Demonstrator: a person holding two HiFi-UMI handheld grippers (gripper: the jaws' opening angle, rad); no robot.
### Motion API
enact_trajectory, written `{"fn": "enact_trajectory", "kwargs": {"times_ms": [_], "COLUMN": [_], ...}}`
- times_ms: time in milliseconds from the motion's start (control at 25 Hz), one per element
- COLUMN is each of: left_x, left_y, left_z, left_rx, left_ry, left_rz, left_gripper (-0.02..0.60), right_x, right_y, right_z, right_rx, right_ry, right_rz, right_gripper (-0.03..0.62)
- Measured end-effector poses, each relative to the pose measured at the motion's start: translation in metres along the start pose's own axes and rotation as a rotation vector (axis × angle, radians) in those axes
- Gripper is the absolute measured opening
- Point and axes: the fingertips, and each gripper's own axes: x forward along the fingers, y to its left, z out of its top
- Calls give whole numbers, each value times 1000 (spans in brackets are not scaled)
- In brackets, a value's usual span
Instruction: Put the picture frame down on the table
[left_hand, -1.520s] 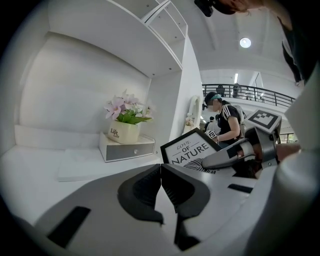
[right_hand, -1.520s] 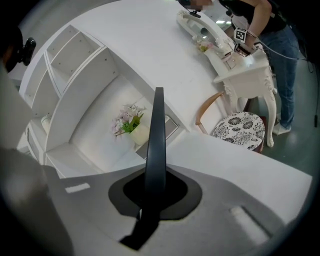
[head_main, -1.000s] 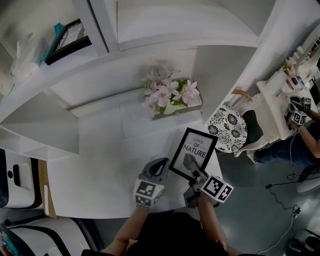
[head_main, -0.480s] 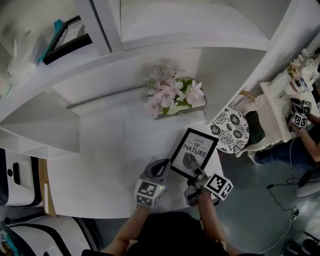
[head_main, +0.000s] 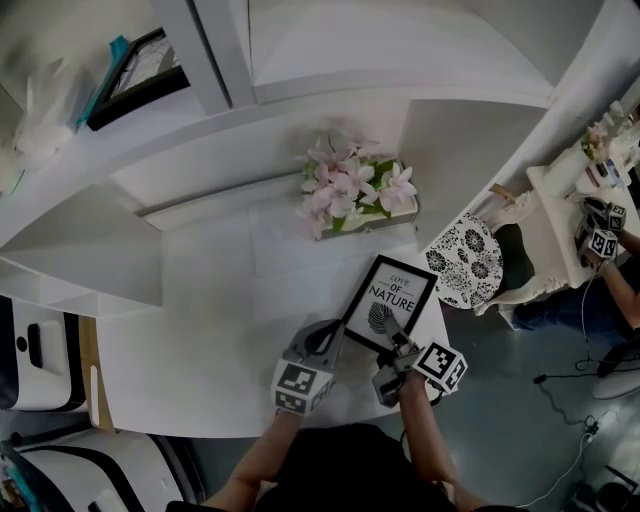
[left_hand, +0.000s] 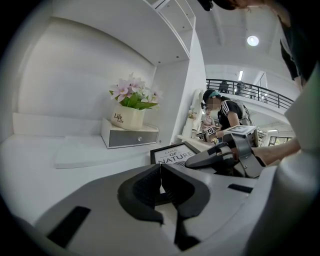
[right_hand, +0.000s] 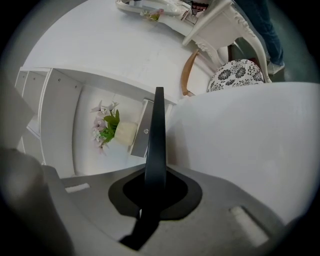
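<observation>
The black picture frame (head_main: 390, 300), printed "LOVE OF NATURE", is held tilted over the front right corner of the white table (head_main: 200, 330). My right gripper (head_main: 393, 338) is shut on the frame's near edge. In the right gripper view the frame (right_hand: 159, 130) runs edge-on out from between the jaws of that gripper (right_hand: 156, 186). I cannot tell whether the frame touches the table. My left gripper (head_main: 327, 337) hovers just left of the frame, jaws together and holding nothing. The left gripper view shows this gripper (left_hand: 161, 175), the frame (left_hand: 172, 153) and the right gripper (left_hand: 210, 157) beyond it.
A pot of pink flowers (head_main: 352, 190) stands on a small grey drawer box at the table's back. A flat white slab (head_main: 290, 240) lies in front of it. A chair with a patterned cushion (head_main: 463, 270) is right of the table. A person (head_main: 605, 280) sits far right. Shelves stand at the left.
The frame and my right gripper have barely shifted, perhaps sinking slightly toward the table. My left gripper stays beside the frame.
</observation>
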Motion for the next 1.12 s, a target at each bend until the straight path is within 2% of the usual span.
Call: {"fn": "enact_trajectory", "kwargs": {"times_ms": [680,1120], "left_x": [0,-2], "left_y": [8,7], "left_z": [-3,-3], "left_rx": [-14,-16], "left_ry": [6,7], "left_rz": [18,21], "left_gripper": [12,12], "right_x": [9,11], "right_y": [-11,-15], "right_z": [0,-3], "right_rx": [4,-37], "right_ry": [0,10], "right_rz": [7,-28], "right_gripper": [15,28]}}
